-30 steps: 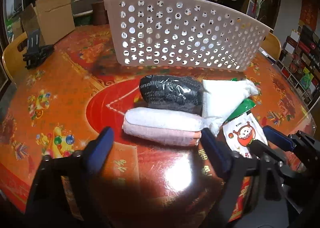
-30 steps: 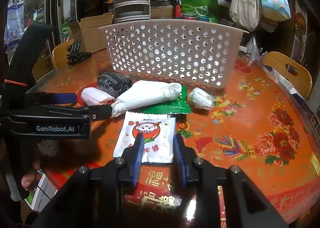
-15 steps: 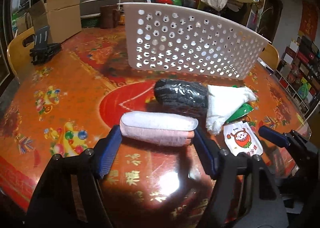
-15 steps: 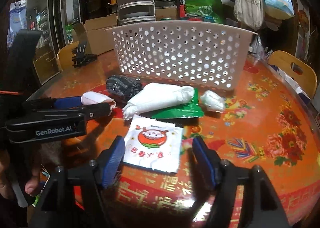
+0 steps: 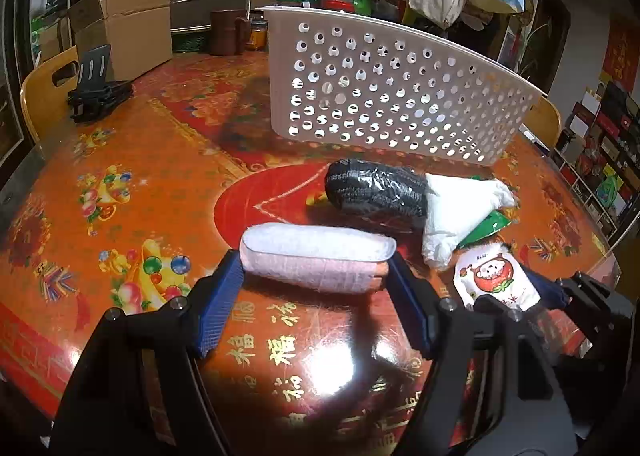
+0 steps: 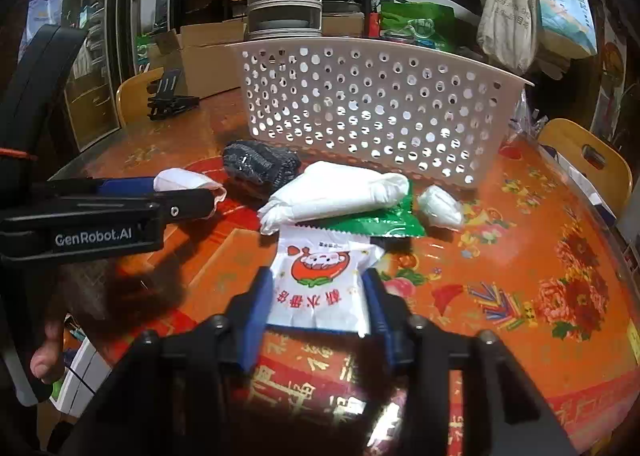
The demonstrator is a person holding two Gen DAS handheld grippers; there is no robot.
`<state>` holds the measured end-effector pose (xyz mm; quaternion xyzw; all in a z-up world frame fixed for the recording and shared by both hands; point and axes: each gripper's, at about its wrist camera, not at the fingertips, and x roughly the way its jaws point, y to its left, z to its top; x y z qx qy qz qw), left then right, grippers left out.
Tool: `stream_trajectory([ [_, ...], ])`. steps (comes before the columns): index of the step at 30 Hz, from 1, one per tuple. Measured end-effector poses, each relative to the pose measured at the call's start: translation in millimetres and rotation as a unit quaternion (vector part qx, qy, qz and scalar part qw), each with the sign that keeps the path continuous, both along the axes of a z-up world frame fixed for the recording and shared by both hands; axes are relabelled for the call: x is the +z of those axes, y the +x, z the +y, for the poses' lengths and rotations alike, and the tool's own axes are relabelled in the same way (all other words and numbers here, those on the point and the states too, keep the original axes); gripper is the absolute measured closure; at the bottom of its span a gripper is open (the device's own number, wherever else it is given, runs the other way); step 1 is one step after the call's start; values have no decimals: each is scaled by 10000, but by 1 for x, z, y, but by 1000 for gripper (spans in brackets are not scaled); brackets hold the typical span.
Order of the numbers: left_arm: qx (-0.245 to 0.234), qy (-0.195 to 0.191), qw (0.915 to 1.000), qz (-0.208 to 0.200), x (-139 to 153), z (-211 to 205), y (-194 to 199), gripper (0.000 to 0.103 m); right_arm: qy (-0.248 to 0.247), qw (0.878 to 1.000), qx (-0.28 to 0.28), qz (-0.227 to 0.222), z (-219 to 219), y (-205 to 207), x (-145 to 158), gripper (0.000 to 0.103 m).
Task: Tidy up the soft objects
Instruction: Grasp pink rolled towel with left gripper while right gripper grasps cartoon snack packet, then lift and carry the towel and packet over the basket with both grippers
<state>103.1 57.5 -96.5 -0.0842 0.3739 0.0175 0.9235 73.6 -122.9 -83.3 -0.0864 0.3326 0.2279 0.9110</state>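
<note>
Your left gripper sits low on the glossy tabletop, its blue ribbed fingers spread wide and bracketing the two ends of the pink-and-white roll, touching or all but touching it; no squeeze shows yet. Taking the roll end to end looks deliberate: the terry cloth is plush and tube-shaped, so pressing along its length should keep it rolled.

Your right gripper frames the flat white sachet, printed with a cartoon tomato, one finger at each side edge. The fingers stand apart, close against the packet. Thin, slick film lying flat on the tabletop gives little to bite on, and it is likely to buckle as you close.

Just beyond lies the rest of the pile. A dark knitted bundle in clear crinkled wrap rests against a white soft pack, whose limp plastic is bunched at one end. That pack lies on a green foil pouch with a zigzag edge. A small white wad sits just beside the pouch, nearer the basket.

Farthest stands the basket, pale rigid plastic pierced with round holes, its long wall facing you. It is presumably where everything goes; nothing can be seen inside it from here.
</note>
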Motion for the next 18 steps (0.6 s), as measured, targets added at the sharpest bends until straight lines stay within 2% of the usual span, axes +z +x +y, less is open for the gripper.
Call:
stream_trajectory([
  [2, 15, 5, 10000, -2, 0, 0, 1, 33, 15, 10000, 40, -13, 0, -1, 0, 70],
  [4, 22, -6, 10000, -6, 0, 1, 0, 33, 12, 10000, 83, -41, 1, -2, 0, 83],
  [6, 35, -6, 10000, -12, 0, 2, -1, 33, -15, 9999, 109, -69, 3, -4, 0, 86],
  [11, 103, -27, 9999, -62, 4, 6, -4, 33, 118, 9999, 95, -47, -3, -6, 4, 89],
  [18, 125, 0, 9998, -151, 13, 6, -8, 33, 237, 9993, -136, -264, -23, -9, 25, 89],
])
